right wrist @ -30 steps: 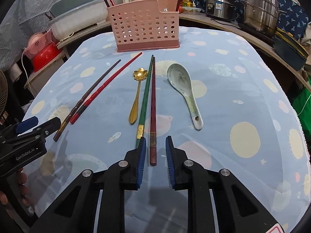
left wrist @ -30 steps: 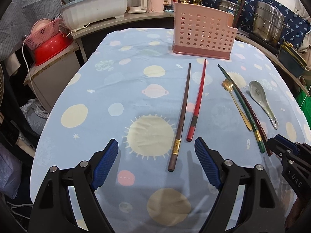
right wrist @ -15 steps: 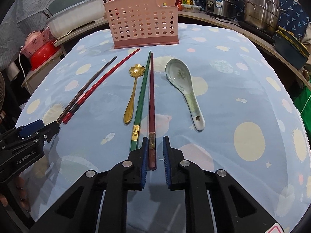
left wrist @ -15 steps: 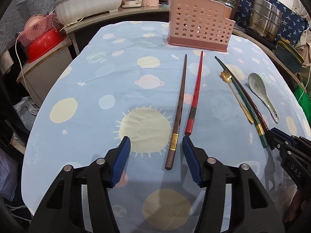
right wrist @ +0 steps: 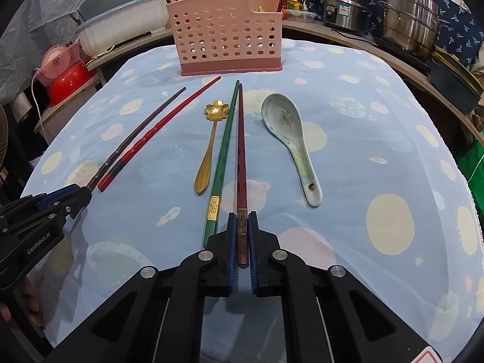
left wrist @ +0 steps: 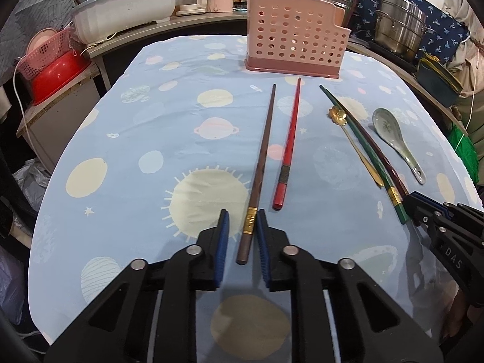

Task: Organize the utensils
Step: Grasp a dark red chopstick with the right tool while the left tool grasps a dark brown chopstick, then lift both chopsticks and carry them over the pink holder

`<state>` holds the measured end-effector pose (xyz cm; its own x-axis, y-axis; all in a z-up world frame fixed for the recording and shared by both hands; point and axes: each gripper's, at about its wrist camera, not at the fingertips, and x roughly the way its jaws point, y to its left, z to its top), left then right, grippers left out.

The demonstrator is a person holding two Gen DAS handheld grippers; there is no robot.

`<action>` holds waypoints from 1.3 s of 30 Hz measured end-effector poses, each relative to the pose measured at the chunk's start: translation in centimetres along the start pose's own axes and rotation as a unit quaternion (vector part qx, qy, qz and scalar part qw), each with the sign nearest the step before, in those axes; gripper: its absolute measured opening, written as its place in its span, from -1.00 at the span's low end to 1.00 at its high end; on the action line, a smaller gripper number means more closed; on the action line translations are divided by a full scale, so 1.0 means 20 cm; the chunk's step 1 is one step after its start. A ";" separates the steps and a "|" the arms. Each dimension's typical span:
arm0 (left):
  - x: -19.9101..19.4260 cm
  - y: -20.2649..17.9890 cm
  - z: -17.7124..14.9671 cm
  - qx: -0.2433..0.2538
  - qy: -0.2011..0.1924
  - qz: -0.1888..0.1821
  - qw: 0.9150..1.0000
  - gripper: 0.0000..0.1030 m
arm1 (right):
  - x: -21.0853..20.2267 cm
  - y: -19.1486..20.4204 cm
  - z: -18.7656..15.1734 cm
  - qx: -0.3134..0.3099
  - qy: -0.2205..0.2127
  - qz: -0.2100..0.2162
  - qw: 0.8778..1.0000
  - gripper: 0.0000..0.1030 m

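Your left gripper point(left wrist: 242, 239) is closing around the brown chopstick point(left wrist: 262, 163), your right gripper point(right wrist: 241, 242) clamps the maroon chopstick point(right wrist: 241, 151), and only the right view shows chopsticks standing in the pink holder point(right wrist: 227, 42), upper centre.

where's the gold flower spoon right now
In the right wrist view the gold flower spoon lies flat on the tablecloth, left of centre, just left of the green chopstick and right of the red chopstick.

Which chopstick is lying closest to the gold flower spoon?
The green chopstick. It lies right beside the gold flower spoon, while the dark red chopstick sits on its far side and the brown and bright red ones lie farther left.
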<state>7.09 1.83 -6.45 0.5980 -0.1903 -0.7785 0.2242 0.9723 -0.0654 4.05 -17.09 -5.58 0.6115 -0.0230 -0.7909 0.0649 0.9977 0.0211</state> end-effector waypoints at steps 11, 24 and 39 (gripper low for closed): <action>-0.08 0.00 0.01 -0.002 -0.003 -0.015 1.000 -0.83 | -0.06 -0.02 -0.01 0.004 -0.002 0.007 1.000 -0.86; -0.19 0.03 0.04 -0.016 -0.020 -0.030 0.999 -0.85 | -0.17 -0.03 0.02 0.006 -0.021 0.016 1.000 -0.86; -0.01 -0.02 -0.02 0.014 0.007 -0.014 1.000 -0.83 | -0.13 -0.03 0.00 0.010 -0.010 0.018 1.000 -0.86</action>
<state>6.50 1.63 -6.47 0.5805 -0.2160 -0.7851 0.2631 0.9622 -0.0702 2.45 -17.59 -3.40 0.6290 0.0117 -0.7773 0.0583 0.9964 0.0622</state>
